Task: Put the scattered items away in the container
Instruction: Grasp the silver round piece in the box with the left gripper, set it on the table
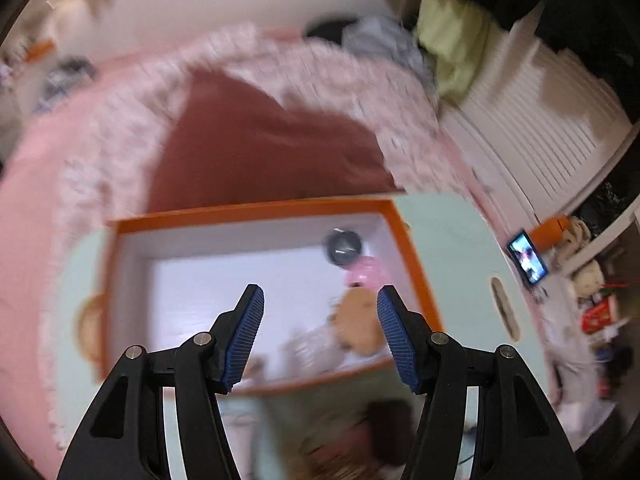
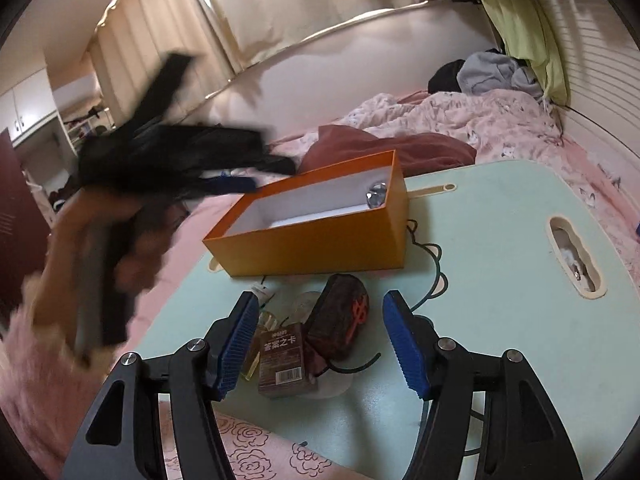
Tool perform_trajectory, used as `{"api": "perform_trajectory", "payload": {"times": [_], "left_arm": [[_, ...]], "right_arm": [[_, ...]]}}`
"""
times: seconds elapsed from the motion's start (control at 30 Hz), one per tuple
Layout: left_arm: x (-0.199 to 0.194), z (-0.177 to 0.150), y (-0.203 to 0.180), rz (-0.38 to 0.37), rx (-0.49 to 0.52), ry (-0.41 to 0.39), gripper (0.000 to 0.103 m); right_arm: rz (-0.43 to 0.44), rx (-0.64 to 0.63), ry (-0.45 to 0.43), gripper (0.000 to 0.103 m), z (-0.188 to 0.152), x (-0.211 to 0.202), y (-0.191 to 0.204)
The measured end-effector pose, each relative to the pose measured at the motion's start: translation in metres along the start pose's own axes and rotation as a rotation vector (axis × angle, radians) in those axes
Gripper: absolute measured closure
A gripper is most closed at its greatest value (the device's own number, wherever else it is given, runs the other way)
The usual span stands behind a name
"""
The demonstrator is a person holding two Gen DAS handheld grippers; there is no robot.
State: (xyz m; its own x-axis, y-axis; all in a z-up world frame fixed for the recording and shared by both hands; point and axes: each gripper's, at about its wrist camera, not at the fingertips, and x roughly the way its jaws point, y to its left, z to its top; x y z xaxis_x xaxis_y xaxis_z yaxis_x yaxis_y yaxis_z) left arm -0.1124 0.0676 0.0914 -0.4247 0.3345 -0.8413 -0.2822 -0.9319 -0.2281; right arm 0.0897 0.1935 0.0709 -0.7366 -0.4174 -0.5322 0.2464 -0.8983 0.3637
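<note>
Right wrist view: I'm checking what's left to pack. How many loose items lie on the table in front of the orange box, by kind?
Brown card box: 1
Dark patterned pouch: 1
Small bottle of yellowish liquid: 1
Total: 3 clear items. A see-through round thing behind them is too faint to name.

Bedroom interior: cream curtains [image 2: 160,36] hang along the far wall. A pink floral quilt [image 2: 460,124] covers the bed, beside a white slatted panel [image 2: 600,60].
</note>
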Motion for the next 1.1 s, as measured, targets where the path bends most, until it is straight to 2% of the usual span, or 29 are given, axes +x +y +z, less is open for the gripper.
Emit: {"api": "perform_trajectory", "payload": {"times": [0.03,0.07,0.1,0.33,0.47,0.67,0.73,0.87,1.0,1.1], "left_arm": [[0.017,0.009,-0.005,-0.005,-0.010,0.044,0.047],[0.029,0.015,-0.007,0.001,-0.021,0.071,0.056],[0.036,0.019,-0.009,0.004,-0.031,0.087,0.059],[0.069,0.033,-0.011,-0.074,-0.110,0.130,0.060],[0.085,0.041,-0.012,-0.004,-0.105,0.135,0.060],[0.101,0.045,-0.008,-0.013,-0.126,0.189,0.061],[0.099,0.044,-0.011,0.002,-0.102,0.181,0.073],[0.096,0.039,-0.011,0.049,-0.039,0.154,0.074],[0.077,0.037,-0.002,-0.001,-0.060,0.102,0.074],[0.047,0.036,0.000,-0.044,-0.054,0.041,0.074]], "right_arm": [[0.001,-0.001,0.002,0.038,0.000,0.001,-0.001],[0.005,-0.004,0.004,0.038,-0.001,0.001,-0.001],[0.011,-0.005,0.006,0.039,-0.002,0.001,-0.002],[0.033,0.053,0.017,0.038,-0.003,0.001,-0.018],[0.040,0.067,0.029,0.039,-0.004,0.002,-0.019],[0.037,0.064,0.031,0.039,-0.005,0.003,-0.019],[0.028,0.060,0.030,0.039,-0.005,0.003,-0.019],[0.021,0.052,0.027,0.039,-0.006,0.003,-0.017],[0.020,0.051,0.030,0.039,-0.006,0.002,-0.016],[0.018,0.049,0.029,0.039,-0.006,0.001,-0.015]]}}
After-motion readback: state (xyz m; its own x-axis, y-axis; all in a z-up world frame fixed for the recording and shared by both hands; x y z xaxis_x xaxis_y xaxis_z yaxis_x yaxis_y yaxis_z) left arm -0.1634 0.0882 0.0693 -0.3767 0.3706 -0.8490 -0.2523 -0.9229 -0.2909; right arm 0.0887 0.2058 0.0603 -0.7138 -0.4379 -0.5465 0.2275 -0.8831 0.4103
